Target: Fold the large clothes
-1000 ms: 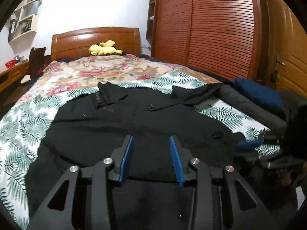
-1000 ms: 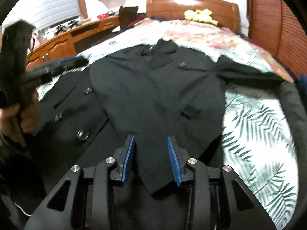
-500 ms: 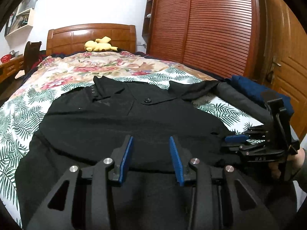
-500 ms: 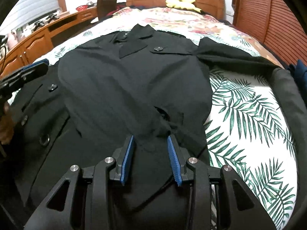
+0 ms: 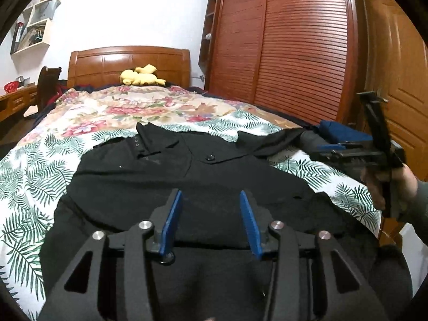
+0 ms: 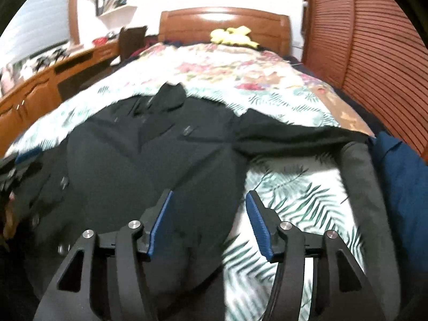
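Two tools hung over a black coat (image 5: 165, 176) spread flat on the bed (image 5: 34, 165). The left tool (image 5: 211, 215) had its jaws opening, nothing pinched, the coat's cloth lying under and ahead of it. The right tool (image 6: 210, 220) was opening too, empty, with the coat's edge beneath it.
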`<state>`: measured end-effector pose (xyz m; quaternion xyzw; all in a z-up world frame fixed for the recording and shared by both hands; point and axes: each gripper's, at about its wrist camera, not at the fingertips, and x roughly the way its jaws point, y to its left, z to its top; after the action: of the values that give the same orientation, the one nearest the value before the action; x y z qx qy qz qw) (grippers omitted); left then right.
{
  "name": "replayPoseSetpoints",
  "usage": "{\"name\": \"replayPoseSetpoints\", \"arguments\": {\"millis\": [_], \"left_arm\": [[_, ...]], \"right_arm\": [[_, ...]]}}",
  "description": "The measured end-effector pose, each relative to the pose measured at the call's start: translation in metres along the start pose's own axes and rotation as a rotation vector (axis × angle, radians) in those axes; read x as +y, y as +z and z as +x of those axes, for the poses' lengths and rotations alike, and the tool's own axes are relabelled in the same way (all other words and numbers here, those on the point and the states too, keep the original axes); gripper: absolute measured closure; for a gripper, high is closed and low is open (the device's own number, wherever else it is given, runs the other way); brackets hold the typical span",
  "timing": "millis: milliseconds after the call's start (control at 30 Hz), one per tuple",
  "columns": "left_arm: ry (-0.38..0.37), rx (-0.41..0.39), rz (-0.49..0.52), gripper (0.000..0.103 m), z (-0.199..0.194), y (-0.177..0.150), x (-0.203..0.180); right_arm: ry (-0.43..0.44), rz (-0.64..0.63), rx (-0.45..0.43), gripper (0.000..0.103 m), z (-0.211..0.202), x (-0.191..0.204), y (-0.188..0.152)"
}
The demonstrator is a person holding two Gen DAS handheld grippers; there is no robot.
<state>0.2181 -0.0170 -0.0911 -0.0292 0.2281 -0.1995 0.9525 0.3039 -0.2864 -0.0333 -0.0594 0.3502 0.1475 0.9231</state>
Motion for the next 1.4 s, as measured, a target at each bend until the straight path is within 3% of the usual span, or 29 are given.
{"name": "replayPoseSetpoints", "arguments": {"millis": [100, 467, 800, 933, 1033, 1067, 1233, 1400], "left_arm": [[0.013, -0.02, -0.01, 0.049, -0.004, 0.002, 0.005], [0.07, -0.009, -0.03, 0.049, -0.001, 0.0, 0.022], [0.096, 0.038, -0.033, 0.049, 0.017, -0.008, 0.029], [0.093, 0.052, -0.035, 0.049, 0.021, -0.01, 0.03], [0.094, 0.055, -0.031, 0.049, 0.022, -0.011, 0.03], [0.095, 0.055, -0.029, 0.049, 0.022, -0.012, 0.029], [0.094, 0.064, -0.024, 0.049, 0.024, -0.013, 0.028], [0.094, 0.068, -0.021, 0.049, 0.024, -0.012, 0.027]], "right_arm": [[-0.026, 0.054, 0.001, 0.043, 0.015, -0.023, 0.013], [-0.112, 0.272, 0.06, 0.043, 0.082, -0.111, 0.032], [-0.107, 0.374, 0.116, 0.043, 0.129, -0.142, 0.04], [-0.114, 0.398, 0.122, 0.057, 0.139, -0.149, 0.042], [-0.121, 0.377, 0.128, 0.085, 0.142, -0.149, 0.047], [-0.129, 0.343, 0.127, 0.099, 0.142, -0.145, 0.049], [-0.151, 0.225, 0.032, 0.101, 0.122, -0.117, 0.079], [-0.038, 0.081, -0.059, 0.101, 0.088, -0.058, 0.107]]}}
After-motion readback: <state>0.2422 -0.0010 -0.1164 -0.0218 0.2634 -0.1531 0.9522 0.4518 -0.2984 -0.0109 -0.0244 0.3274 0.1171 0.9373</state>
